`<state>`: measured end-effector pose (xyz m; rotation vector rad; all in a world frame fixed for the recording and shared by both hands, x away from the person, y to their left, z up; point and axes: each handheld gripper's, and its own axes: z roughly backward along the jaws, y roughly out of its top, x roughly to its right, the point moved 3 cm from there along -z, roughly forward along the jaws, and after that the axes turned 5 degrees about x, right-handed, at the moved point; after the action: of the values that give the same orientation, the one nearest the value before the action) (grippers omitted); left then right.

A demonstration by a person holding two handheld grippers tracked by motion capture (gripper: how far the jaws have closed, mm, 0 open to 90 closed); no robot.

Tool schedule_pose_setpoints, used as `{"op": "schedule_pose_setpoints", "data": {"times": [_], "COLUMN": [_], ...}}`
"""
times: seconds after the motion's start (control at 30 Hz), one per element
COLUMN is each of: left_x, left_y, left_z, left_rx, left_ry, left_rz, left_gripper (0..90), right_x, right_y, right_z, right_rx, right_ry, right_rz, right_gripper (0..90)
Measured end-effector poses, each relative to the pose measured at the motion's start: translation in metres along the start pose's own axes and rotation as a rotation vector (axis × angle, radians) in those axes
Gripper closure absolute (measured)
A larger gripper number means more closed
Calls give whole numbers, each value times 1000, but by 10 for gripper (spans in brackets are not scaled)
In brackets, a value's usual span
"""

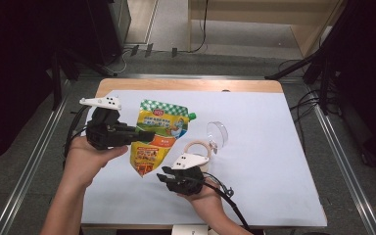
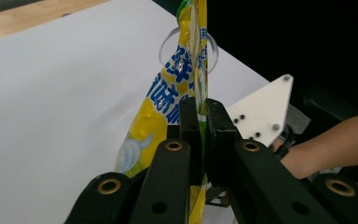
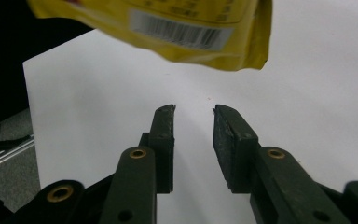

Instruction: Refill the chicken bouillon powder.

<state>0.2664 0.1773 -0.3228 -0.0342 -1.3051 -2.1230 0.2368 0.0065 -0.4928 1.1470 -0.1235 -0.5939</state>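
A yellow spouted pouch (image 1: 159,134) with a green checked top and green cap hangs above the white sheet (image 1: 259,147). My left gripper (image 1: 147,134) is shut on the pouch's left edge; in the left gripper view its jaws (image 2: 204,116) pinch the pouch (image 2: 182,74) edge-on. My right gripper (image 1: 162,175) sits just below the pouch's lower tip, near the table's front. In the right gripper view its jaws (image 3: 193,114) stand apart over bare sheet, with the barcoded bottom of the pouch (image 3: 168,23) hanging beyond them, untouched.
A roll of tape (image 1: 196,149) lies on the sheet right behind the right gripper. A clear plastic round piece (image 1: 218,132) stands just beyond it. The wooden table edge (image 1: 191,85) runs along the far side; metal rails flank the table.
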Motion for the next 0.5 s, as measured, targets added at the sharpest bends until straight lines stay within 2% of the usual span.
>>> {"op": "schedule_pose_setpoints", "data": {"times": [0.1, 0.33, 0.5], "left_x": [8, 16, 13], "left_y": [-3, -7, -11], "left_z": [-1, -6, -12], "left_rx": [-16, -28, -32], "left_ry": [-10, -58, -83], "left_rz": [-5, 43, 85], "left_gripper": [885, 885, 884], "right_x": [-1, 3, 2], "right_y": [-4, -12, -13], "right_z": [-4, -8, -7], "right_rx": [18, 54, 110], "right_ry": [5, -12, -9], "right_rz": [-13, -31, 18], "right_gripper": [768, 786, 791]}}
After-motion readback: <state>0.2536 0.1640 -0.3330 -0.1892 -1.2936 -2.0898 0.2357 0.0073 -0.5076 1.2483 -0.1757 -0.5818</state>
